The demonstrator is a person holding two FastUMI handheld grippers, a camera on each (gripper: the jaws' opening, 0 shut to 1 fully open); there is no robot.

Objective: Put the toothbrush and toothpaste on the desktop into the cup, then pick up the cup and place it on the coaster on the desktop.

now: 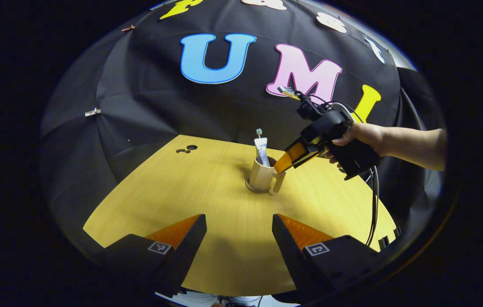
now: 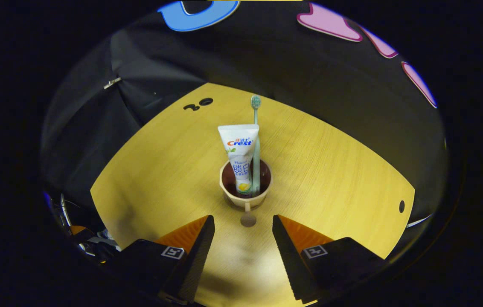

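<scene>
At the fingers: right gripper (image 2: pixel 241 238) has its fingers spread apart and empty, pointed at the cup handle (image 2: pixel 248 218), which sits just ahead in the gap between them.
Left gripper (image 1: pixel 238 238): fingers also parted, holding nothing, hanging back over bare worktop (image 1: pixel 207 187) with the cup well ahead.
Right gripper from the left gripper view (image 1: pixel 286 160): held by a hand (image 1: pixel 354 136), its tips sit just beside the cup's rim — whether they touch it I cannot tell.
Cup (image 2: pixel 245 187): upright near the middle of the worktop, handle turned toward the right gripper.
Toothpaste (image 2: pixel 240 153): standing in the cup, most of the tube above the rim.
Toothbrush (image 2: pixel 256 140): also in the cup, upright beside the tube, head up.
Coaster (image 1: pixel 253 187): a disc seems to lie under the cup's base, though I cannot be sure that is it.
Step, as I judge it: both items are in; the cup is next to be gripped or has just been set down.
Risk: the load is tall and top-heavy — a tilted lift by the handle could tip tube and brush out.
Risk: closing off-centre on the small handle could spin or shove the cup instead of catching it.
Risk: a finger brushing the tube on the way in could topple the cup.
</scene>
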